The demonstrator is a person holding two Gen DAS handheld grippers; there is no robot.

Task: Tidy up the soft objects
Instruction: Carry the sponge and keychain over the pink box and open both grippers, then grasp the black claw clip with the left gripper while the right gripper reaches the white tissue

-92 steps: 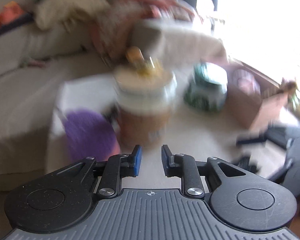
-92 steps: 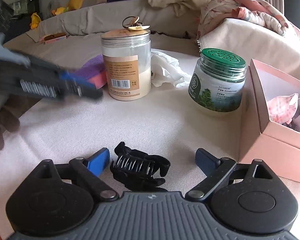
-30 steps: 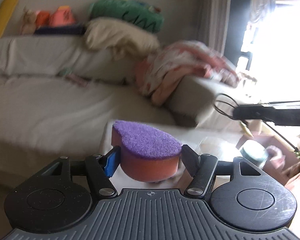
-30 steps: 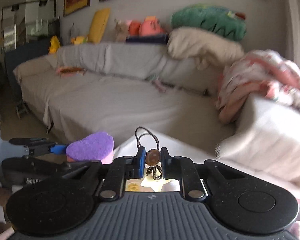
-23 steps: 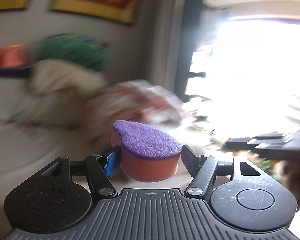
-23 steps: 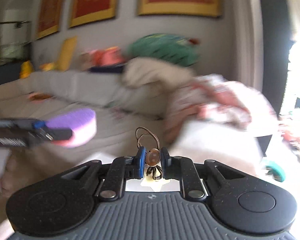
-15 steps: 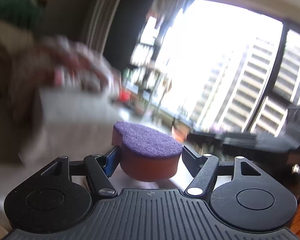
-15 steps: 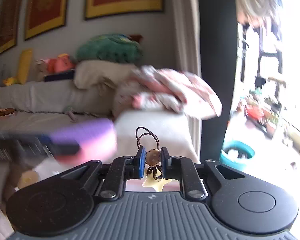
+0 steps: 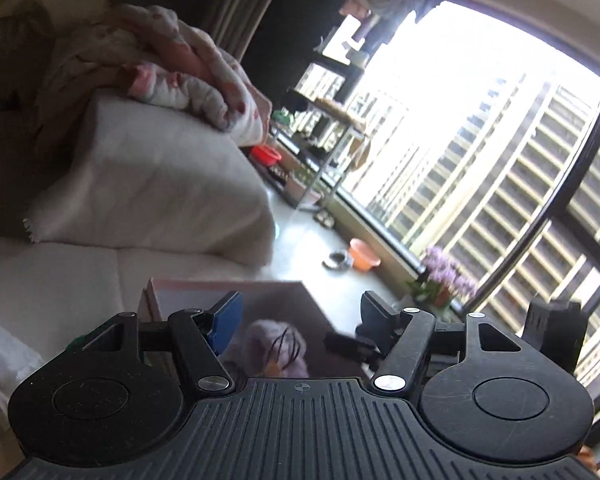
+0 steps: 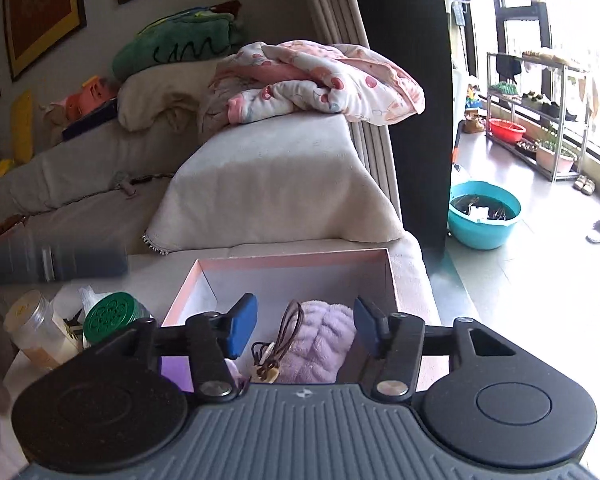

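Here, both grippers, left (image 9: 298,320) and right (image 10: 305,326), fingers apart, right just opened, above pink box (image 10: 292,258) holding hair tie (image 10: 278,344)

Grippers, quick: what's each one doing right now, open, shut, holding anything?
Left gripper: open, nothing held, over the pink box.
Right gripper: open, jaws just opened; hair tie lies loose below on the purple plush.

No legible text anywhere: embossed pattern on round green jar lid (image 10: 115,313), lower left, too small and blurred to read.
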